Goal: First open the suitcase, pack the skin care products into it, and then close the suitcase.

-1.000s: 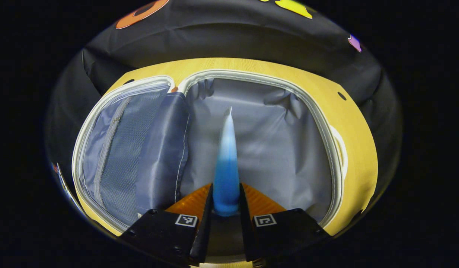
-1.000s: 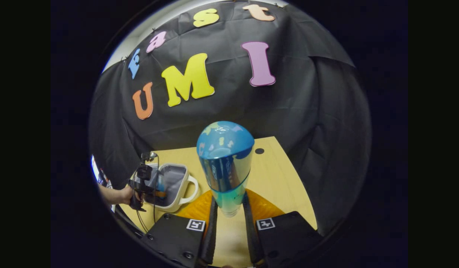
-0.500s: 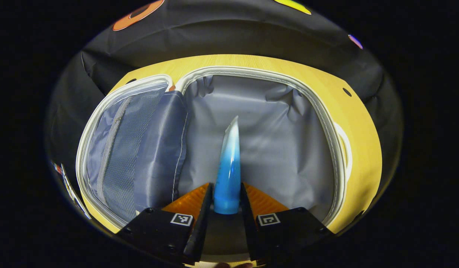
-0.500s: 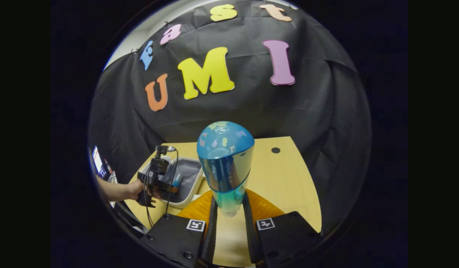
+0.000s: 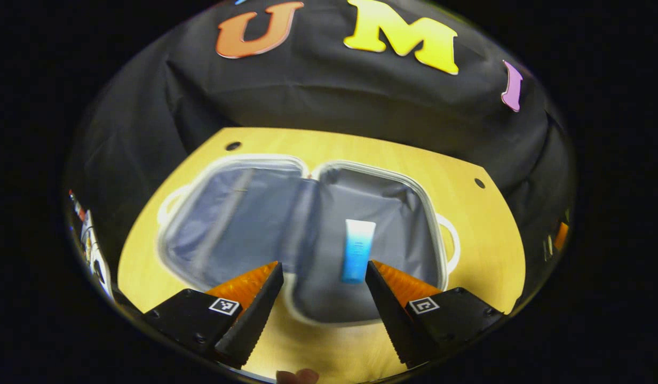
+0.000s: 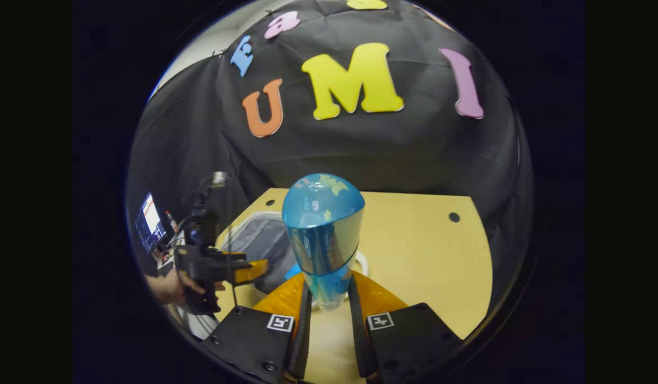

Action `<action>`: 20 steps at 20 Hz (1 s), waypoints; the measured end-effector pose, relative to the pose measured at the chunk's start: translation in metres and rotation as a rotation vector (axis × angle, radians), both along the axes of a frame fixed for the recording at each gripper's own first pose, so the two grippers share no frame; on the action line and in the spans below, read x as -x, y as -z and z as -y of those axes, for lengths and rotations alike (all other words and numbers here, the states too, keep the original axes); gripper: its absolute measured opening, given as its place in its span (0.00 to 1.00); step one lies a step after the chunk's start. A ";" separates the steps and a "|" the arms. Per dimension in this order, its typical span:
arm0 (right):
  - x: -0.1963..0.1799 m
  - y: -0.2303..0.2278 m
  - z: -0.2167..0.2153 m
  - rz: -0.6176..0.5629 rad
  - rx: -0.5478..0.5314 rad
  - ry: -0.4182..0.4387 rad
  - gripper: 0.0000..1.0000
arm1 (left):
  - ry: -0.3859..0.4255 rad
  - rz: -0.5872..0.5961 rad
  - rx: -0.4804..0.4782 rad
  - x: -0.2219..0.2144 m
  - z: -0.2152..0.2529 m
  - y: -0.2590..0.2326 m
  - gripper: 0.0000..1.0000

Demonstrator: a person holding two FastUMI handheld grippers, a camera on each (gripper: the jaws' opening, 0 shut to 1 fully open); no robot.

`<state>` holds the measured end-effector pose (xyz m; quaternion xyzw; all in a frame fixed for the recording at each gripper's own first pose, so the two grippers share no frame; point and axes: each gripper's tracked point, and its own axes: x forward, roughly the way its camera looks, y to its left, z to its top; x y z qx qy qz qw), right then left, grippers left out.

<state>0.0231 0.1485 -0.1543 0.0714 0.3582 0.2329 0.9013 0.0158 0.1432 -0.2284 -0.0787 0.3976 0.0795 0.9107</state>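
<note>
Fingers [image 5: 264, 290] of the left gripper [image 5: 322, 298] stand spread wide with nothing between them, held above the near edge of the desk [image 5: 489, 224]. Beyond their tips the suitcase [image 5: 307, 234] lies opened flat on the desk, its two grey-lined halves side by side, a white handle on each outer side. A blue-and-white tube [image 5: 355, 250] lies in the right half, resting on the lining, apart from the fingers.

In the right gripper view, the right gripper [image 6: 329, 312] has both fingers pressed against the lower end of a shiny blue bottle [image 6: 323, 234], which stands upright between them, its rounded end on top. Past it to the left are the open suitcase [image 6: 254, 240] near the desk's left edge, the left gripper [image 6: 251, 269] above it, and the hand [image 6: 171, 285] holding that gripper.
</note>
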 end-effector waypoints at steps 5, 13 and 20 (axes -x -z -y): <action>-0.025 0.079 -0.084 -0.153 0.052 -0.064 0.30 | -0.141 0.018 -0.023 0.088 -0.074 -0.013 0.99; -0.028 0.187 -0.117 -0.379 0.212 0.011 0.31 | -0.371 -0.066 0.069 0.180 -0.147 0.026 0.99; -0.040 0.205 -0.112 -0.480 0.280 0.109 0.30 | -0.402 -0.058 0.116 0.179 -0.166 0.030 1.00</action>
